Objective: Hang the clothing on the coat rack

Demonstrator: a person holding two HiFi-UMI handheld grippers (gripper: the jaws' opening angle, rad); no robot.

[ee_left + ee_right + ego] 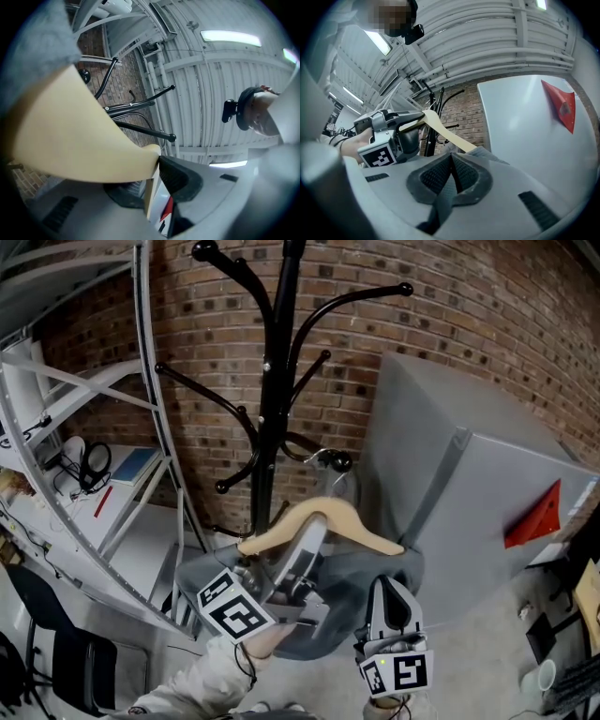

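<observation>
A black coat rack (277,381) stands before the brick wall. Below its arms a wooden hanger (323,519) carries a grey garment (342,592). My left gripper (305,542) is shut on the hanger's wood near its middle; in the left gripper view the pale wood (79,136) fills the left side and the rack's arms (140,129) show behind it. My right gripper (389,592), lower and to the right, is shut on a fold of the grey garment (445,197). The hanger's metal hook (321,457) rises close to a low knobbed rack arm; I cannot tell whether they touch.
A large grey cabinet (469,502) with a red triangular piece (539,517) stands right of the rack. A curved metal frame with shelves (150,409) fills the left. A black chair (56,652) is at lower left, a white cup (536,679) on the floor at lower right.
</observation>
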